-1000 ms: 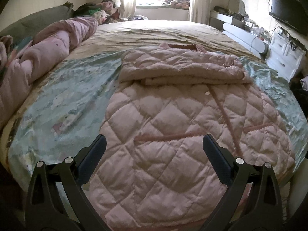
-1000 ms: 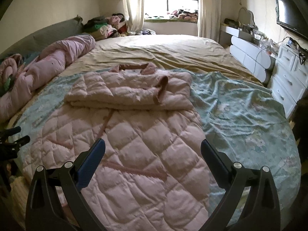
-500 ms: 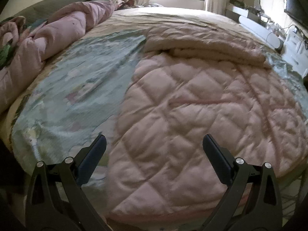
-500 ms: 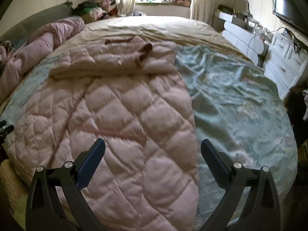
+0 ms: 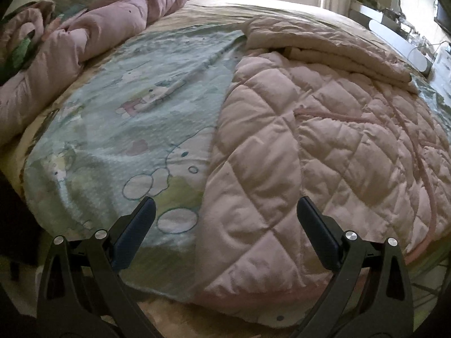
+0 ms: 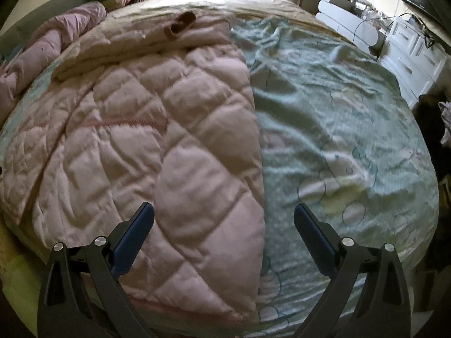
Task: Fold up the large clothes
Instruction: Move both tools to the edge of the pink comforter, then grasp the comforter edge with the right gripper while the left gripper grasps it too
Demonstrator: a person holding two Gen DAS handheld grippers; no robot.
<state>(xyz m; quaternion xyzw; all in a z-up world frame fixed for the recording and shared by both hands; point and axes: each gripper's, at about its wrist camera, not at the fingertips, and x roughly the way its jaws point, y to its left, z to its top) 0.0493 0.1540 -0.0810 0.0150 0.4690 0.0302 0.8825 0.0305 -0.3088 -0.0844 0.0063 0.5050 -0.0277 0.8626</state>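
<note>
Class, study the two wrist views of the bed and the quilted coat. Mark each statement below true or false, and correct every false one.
1. The pink quilted coat lies spread on the green cartoon blanket. True.
2. The left tool is shut on the coat's hem. False: its jaws stand open, holding nothing.
3. The coat's far end carries a folded-over layer. True.
4. The right tool grips the blanket. False: it is open and empty, hovering over the coat's near corner.
5. A rolled pink duvet lies along the bed's left side. True.
6. The coat hangs on a hanger. False: it lies flat on the bed.
</note>
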